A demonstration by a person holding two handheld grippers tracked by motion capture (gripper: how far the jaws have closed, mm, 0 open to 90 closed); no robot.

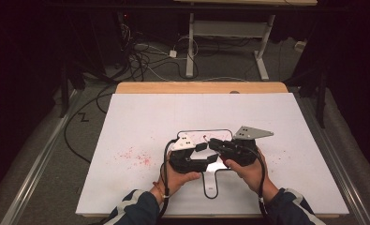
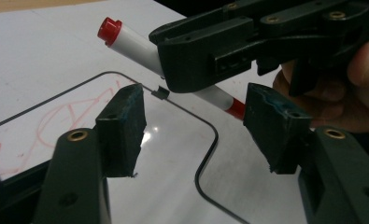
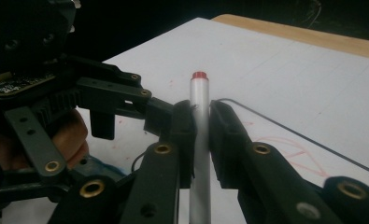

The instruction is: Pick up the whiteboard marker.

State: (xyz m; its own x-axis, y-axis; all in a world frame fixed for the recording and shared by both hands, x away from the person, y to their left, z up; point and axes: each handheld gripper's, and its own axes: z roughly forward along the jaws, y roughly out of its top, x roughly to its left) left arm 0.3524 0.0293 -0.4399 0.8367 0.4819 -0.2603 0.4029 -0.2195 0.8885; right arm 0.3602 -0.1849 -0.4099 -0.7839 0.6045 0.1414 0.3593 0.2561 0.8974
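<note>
A white marker (image 2: 135, 49) with a red end cap and a red band is clamped crosswise in my right gripper (image 2: 187, 70), which is shut on its barrel. From the right gripper view the marker (image 3: 199, 102) stands up between the two pads of that gripper (image 3: 201, 135). My left gripper (image 2: 196, 135) faces it with its jaws apart on either side of the marker's red-banded end; the pads do not press on it. Both grippers, left (image 1: 207, 152) and right (image 1: 216, 144), meet above a small whiteboard (image 1: 210, 187) with red scribbles (image 2: 56, 121).
The whiteboard lies on a large white sheet (image 1: 173, 117) that covers a wooden table. Red specks (image 1: 136, 157) mark the sheet left of my hands. Beyond the table's far edge are cables (image 1: 140, 61) and a desk frame (image 1: 229, 33) on the floor.
</note>
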